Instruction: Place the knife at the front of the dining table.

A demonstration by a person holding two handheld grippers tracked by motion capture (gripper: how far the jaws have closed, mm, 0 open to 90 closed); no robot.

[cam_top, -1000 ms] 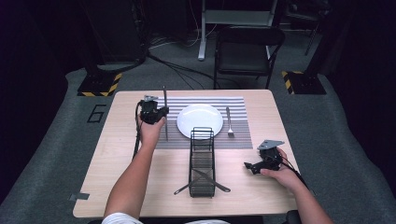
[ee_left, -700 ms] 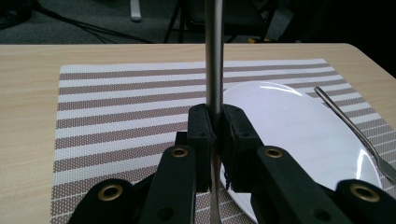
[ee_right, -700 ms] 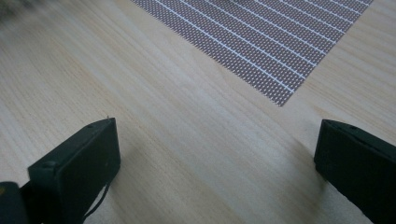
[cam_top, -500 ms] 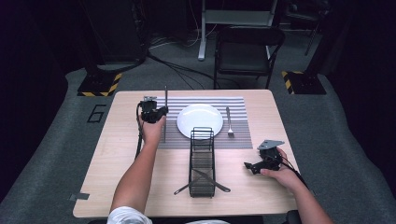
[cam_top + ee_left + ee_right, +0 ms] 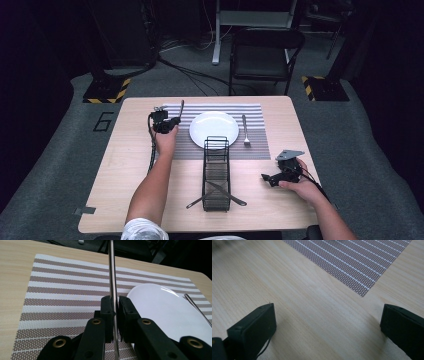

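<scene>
**A knife held upright over the placemat, left of the plate**

The thing in hand was a thin metal utensil, most likely a table knife (image 5: 112, 277), though its end was not visible clearly. The left gripper (image 5: 113, 307) had its jaws closed tightly on the flat metal shaft, which stood nearly upright and passed out of the top of the left gripper view. In the high view the knife (image 5: 181, 107) rose above the left gripper (image 5: 167, 123), over the left part of the striped placemat (image 5: 260, 145), just beside the white plate (image 5: 215, 129). A fork (image 5: 245, 131) already lay on the placemat at the other side of the plate.

The right gripper (image 5: 327, 322) had its jaws wide apart and held nothing; it waited low over the bare bench (image 5: 312, 315) near a corner of the placemat (image 5: 352, 265). In the high view it (image 5: 280, 175) sat well apart from the plate, to the right of a black wire caddy (image 5: 216, 175), where two more utensils (image 5: 225, 192) lay crossed.

In my judgement, the risk was the narrow grip: the shaft was smooth and thin, so it could turn or slide between the jaws when lowered, and it could strike the plate rim.

The left gripper view showed the contact of the jaws with the metal, which the high view was too small to show. The high view gave the whole layout of the bench.
</scene>
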